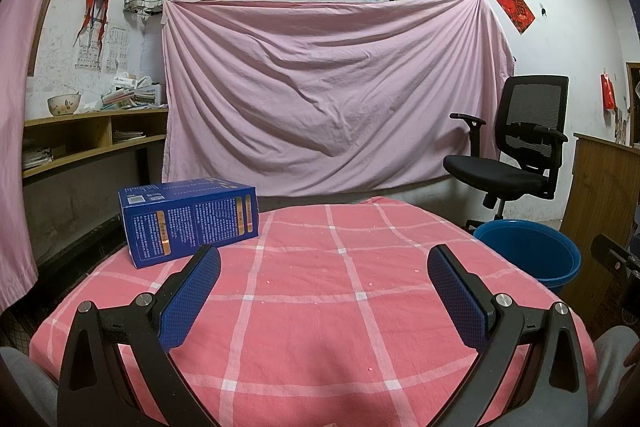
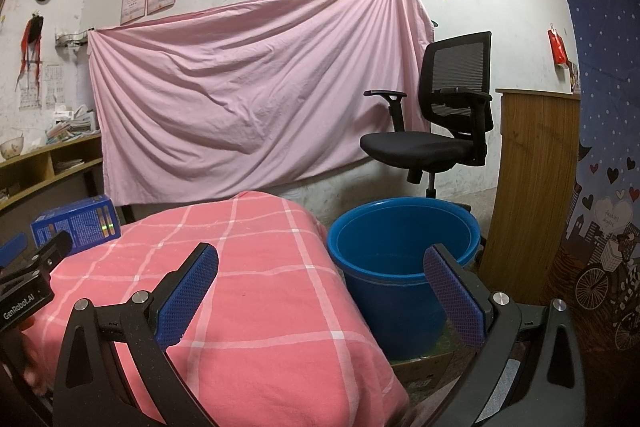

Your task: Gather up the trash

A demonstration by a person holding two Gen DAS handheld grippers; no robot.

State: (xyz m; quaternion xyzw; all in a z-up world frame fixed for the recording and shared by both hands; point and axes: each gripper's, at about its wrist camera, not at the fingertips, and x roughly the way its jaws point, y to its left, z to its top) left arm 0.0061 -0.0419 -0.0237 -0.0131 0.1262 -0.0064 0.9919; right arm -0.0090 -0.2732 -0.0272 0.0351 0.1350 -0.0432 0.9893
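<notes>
Approach step. Left gripper [image 1: 324, 275] and right gripper [image 2: 320, 277]: fingers apart, empty. Next, likely: left takes box [image 1: 190, 221], carries to bucket [image 2: 404, 259].

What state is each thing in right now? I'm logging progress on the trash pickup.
blue box: lying on its side on the table, ungrasped
blue bucket: upright beside the table, no trash visible inside
left gripper: open, holding nothing
right gripper: open, holding nothing
checked tablecloth: spread over the table
office chair: unoccupied
</notes>
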